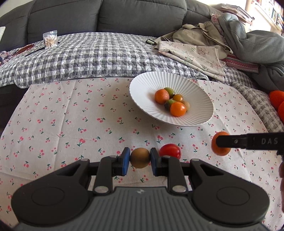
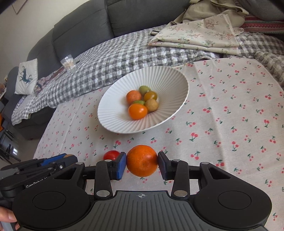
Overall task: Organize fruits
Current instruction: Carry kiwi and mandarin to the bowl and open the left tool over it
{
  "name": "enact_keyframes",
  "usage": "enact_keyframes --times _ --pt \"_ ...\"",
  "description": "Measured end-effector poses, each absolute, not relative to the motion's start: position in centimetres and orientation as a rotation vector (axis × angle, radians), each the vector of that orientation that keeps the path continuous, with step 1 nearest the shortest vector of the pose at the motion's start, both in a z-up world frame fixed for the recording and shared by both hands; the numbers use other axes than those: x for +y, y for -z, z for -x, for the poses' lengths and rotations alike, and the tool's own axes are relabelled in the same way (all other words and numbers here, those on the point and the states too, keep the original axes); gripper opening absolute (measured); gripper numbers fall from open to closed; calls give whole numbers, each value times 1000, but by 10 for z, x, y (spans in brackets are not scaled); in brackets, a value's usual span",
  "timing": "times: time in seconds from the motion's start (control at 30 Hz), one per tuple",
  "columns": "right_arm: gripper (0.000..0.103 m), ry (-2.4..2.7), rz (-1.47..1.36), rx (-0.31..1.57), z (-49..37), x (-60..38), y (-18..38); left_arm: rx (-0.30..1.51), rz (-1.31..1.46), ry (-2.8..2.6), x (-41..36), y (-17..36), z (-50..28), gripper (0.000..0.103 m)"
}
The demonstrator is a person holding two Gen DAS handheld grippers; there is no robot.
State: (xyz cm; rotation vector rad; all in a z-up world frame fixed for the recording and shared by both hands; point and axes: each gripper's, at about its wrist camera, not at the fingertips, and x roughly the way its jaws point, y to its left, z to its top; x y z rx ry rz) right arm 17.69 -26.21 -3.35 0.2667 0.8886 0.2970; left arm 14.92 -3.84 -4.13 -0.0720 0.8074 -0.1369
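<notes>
Your left claw clamped on brown fruit, both blue pads touching it, low over cherry-print cloth on table. Red tomato on cloth just right of that claw. Your right claw grips orange; left pad touching, right pad contact looks likely, view unclear. White ribbed bowl beyond, holding six small fruits: orange, green, brownish. Checked blanket and grey sofa behind.
</notes>
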Motion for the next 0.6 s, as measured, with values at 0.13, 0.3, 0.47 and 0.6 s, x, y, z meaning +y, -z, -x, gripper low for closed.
enact_keyframes --times 0.13,0.3,0.47,0.6 --pt "38 -283 -278 874 -178 -272 28 789 55 135 -39 39 -152 23" --pt "38 -266 -290 846 -178 -285 19 750 57 153 -38 32 -156 23" --pt "38 -233 -303 815 -183 -300 12 689 20 165 -41 26 -166 23" --pt "38 -204 -316 794 -188 -308 10 663 -5 185 -44 28 -176 23"
